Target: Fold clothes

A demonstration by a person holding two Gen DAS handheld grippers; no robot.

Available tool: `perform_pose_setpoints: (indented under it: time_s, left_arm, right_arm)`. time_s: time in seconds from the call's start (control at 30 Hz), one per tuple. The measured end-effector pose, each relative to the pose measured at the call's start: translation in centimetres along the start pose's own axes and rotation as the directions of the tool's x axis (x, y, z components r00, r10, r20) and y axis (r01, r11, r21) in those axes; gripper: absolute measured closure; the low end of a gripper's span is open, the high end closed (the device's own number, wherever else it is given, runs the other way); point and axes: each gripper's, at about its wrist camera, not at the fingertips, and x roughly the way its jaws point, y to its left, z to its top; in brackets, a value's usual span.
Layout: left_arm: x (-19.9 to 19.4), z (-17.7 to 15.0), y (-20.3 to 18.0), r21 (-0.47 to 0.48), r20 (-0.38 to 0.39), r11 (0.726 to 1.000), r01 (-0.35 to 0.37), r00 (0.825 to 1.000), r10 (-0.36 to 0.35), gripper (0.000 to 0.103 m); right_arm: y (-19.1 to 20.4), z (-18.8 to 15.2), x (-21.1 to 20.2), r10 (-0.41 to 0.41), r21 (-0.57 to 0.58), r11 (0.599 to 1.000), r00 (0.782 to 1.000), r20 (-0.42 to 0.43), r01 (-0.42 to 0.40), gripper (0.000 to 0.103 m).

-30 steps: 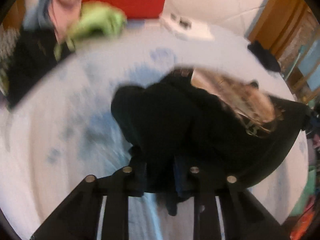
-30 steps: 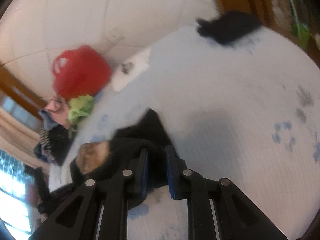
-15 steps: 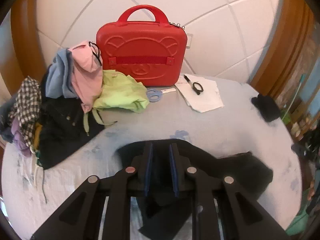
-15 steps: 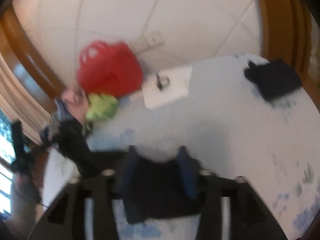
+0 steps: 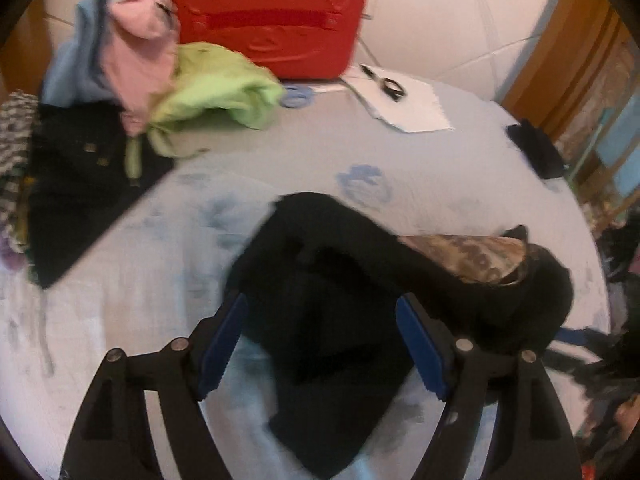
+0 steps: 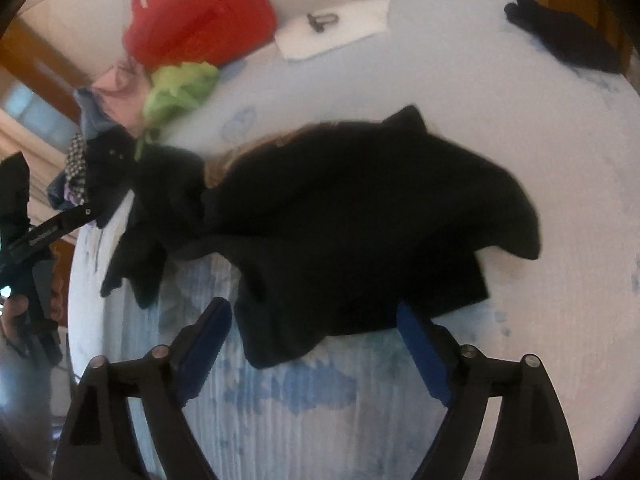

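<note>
both grippers just opened; soft black garment (image 6: 360, 208) released, rumpled.

Soft, even daylight is filling both views; no hard shadows are falling on the bedsheet (image 5: 460, 160). Fisheye lens is bending straight lines and darkening the corners. Motion blur is smearing the red case (image 6: 200, 12) and clothes pile (image 5: 132, 72). The black garment (image 6: 360, 200) is reading as a near-featureless dark mass. A bright window is glaring at the right view's left edge.
</note>
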Motion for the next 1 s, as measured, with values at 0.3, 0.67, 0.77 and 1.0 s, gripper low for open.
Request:
perform_pose_setpoints:
  time_s: [0.3, 0.67, 0.77, 1.0]
  left_arm:
    - [4.0, 2.0, -3.0, 0.037, -0.019, 0.993, -0.111, 0.994, 0.111, 0.091]
    - [-1.5, 10.8, -2.2, -0.003, 0.218, 0.984, -0.178, 0.960, 0.175, 0.093]
    - [-0.8, 13.2, -1.0, -0.039, 0.173, 0.985, -0.167, 0.970, 0.171, 0.081]
    - [-2.3, 9.6, 1.6, -0.045, 0.161, 0.971, -0.233, 0.958, 0.237, 0.012]
  right_arm:
    - [0.5, 0.4, 2.0, -0.036, 0.008, 0.999, 0.999, -0.019, 0.036, 0.078]
    - [3.7, 11.4, -7.4, -0.022, -0.177, 0.980, 0.940, 0.341, 0.087, 0.096]
    - [4.4, 16.2, -6.9, -0.018, -0.173, 0.981, 0.928, 0.371, 0.088, 0.090]
    - [2.9, 17.5, -8.2, -0.042, -0.084, 0.993, 0.906, 0.421, 0.085, 0.036]
